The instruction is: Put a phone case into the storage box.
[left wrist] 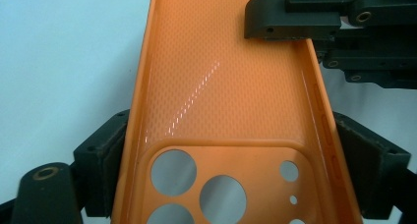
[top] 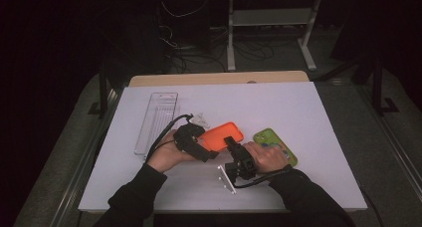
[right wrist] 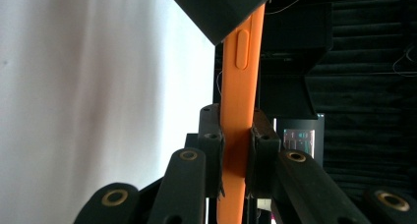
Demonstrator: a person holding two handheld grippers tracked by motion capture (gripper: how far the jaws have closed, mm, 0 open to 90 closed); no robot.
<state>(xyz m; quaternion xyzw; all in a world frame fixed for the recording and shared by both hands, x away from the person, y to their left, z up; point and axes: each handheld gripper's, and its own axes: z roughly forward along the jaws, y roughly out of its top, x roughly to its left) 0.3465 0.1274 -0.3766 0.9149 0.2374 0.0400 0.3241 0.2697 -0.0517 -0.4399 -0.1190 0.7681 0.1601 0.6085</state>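
Now both grippers pinch the orange phone case: left gripper fingers across its width, right gripper fingers squeezing one side wall; pulling apart could bend it or pop it loose beside the green phone

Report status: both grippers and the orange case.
Left gripper clamps orange phone case across its width, camera end. Right gripper shut on its side wall. Green phone lies beside, clear.
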